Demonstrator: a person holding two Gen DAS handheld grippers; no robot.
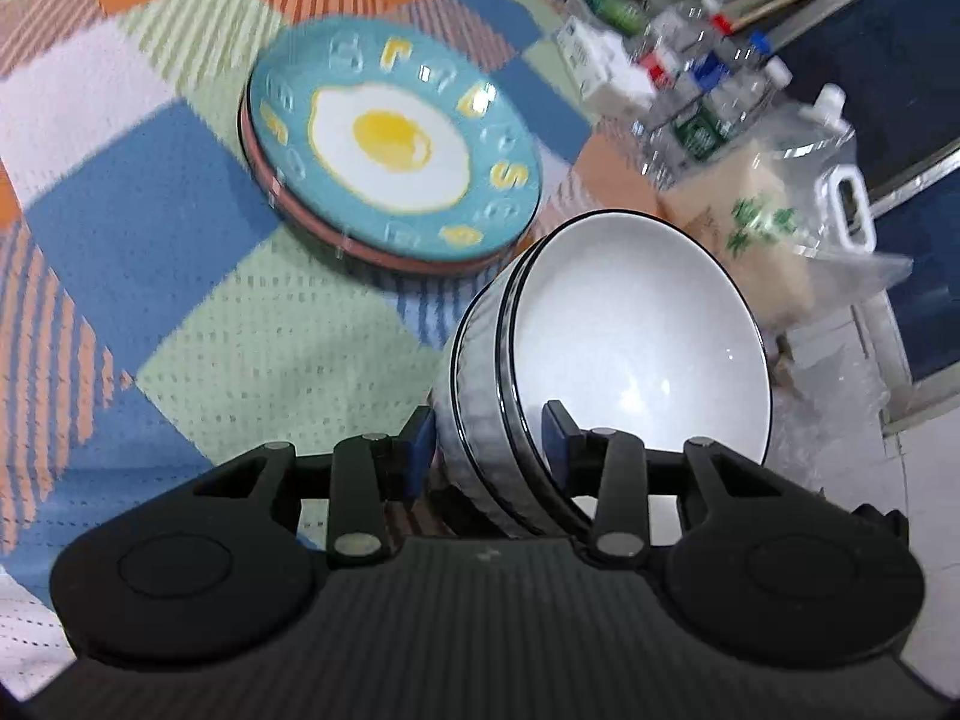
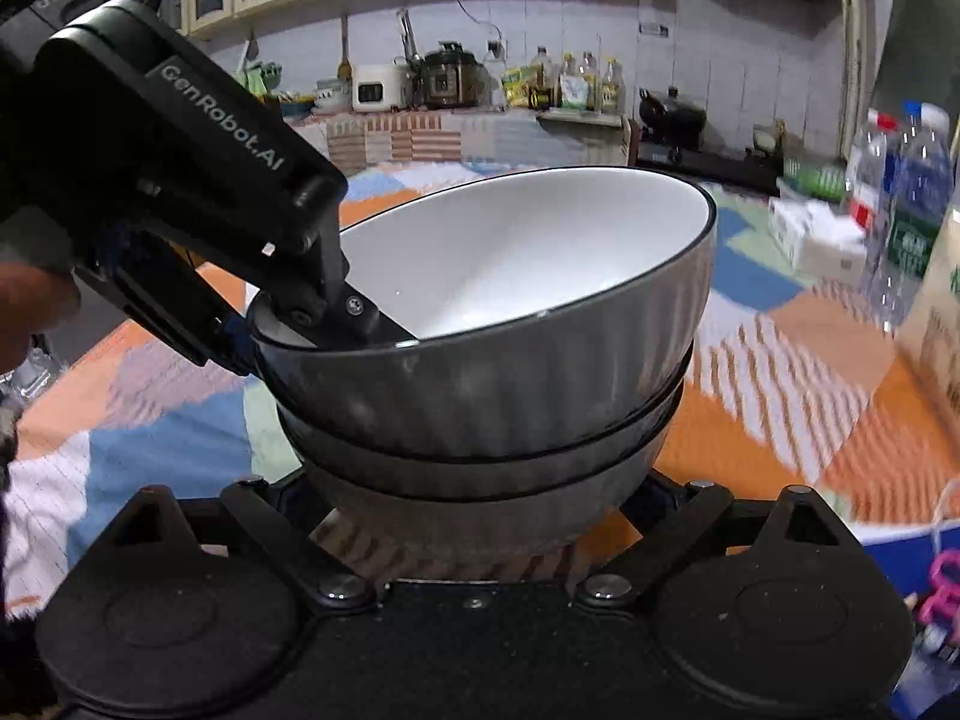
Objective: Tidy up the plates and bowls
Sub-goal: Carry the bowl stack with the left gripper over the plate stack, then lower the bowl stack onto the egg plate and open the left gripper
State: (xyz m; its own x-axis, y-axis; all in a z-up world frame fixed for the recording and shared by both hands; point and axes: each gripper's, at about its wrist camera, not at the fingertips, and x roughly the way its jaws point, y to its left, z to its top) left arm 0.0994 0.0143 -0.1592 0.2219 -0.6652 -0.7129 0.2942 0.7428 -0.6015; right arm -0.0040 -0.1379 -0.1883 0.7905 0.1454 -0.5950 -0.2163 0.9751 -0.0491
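A stack of two grey ribbed ceramic bowls with white insides and black rims (image 1: 600,348) is held at the near edge of its rims by the left tongs (image 1: 489,438), whose blue pads are pinched across both walls at once, one pad inside the upper bowl and one against the outside; gripped this way, the nested pair can be carried as one unit rather than bowl by bowl. In the right wrist view the same left tongs (image 2: 336,318) are seen biting the rim from the left side, with the stack (image 2: 498,360) tilted slightly and seemingly lifted clear of the checked orange, blue and green cloth on the tabletop (image 1: 198,276), though contact underneath cannot be confirmed. The right tongs (image 2: 480,516) are placed low around the base of the lower bowl, probably so that the weight hanging from a one-sided rim grip is steadied; their fingertips are hidden behind the bowl, so it cannot be told whether they are spread or pressing. A teal round plate printed with a fried egg (image 1: 393,144) is stacked on a reddish-brown plate (image 1: 312,228) further along the cloth, well apart from the bowls, which suggests plates are being gathered in one pile and bowls in another. Clear plastic water bottles (image 1: 708,78) and a pale carton in a plastic bag (image 1: 756,222) stand near the tabletop's far edge, out of the way.
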